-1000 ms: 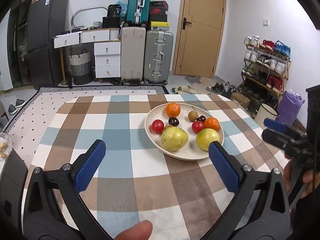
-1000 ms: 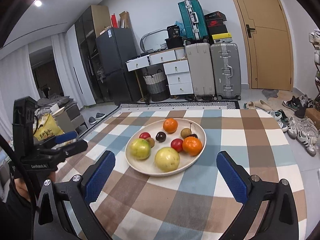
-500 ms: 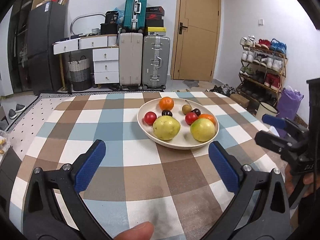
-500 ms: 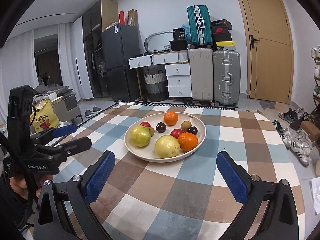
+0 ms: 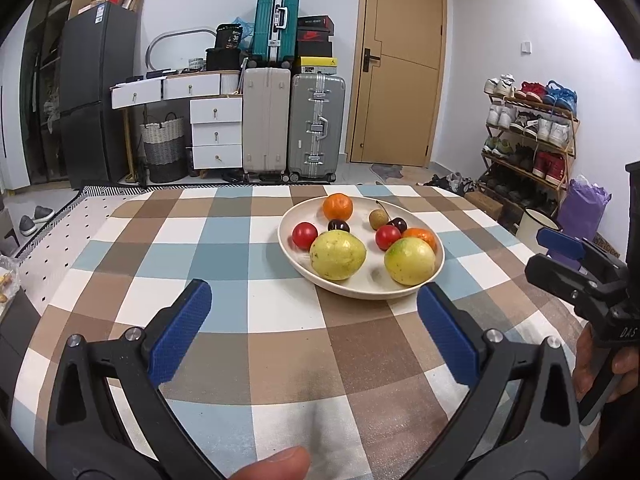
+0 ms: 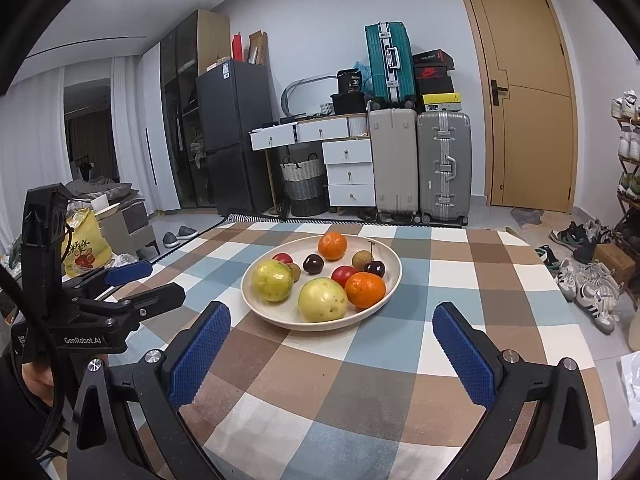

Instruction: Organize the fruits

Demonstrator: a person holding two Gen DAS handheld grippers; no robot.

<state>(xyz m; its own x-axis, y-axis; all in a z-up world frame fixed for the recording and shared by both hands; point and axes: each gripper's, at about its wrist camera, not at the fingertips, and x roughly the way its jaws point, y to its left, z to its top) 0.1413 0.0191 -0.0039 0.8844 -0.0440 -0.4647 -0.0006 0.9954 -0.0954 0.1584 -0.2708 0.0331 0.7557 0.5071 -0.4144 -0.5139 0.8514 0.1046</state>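
A cream bowl sits on the checked tablecloth and holds several fruits: two yellow-green pears, two oranges, red tomatoes, dark cherries and a brown longan. My left gripper is open and empty, above the cloth in front of the bowl. My right gripper is open and empty, also short of the bowl. Each gripper shows at the side of the other's view.
The table has a blue, brown and white checked cloth. Beyond it stand suitcases, white drawers, a fridge and a door. A shoe rack is at the right.
Both views have tilted up and drawn back a little, so the bowl sits lower and nearer the fingers. Both grippers stay open and empty.
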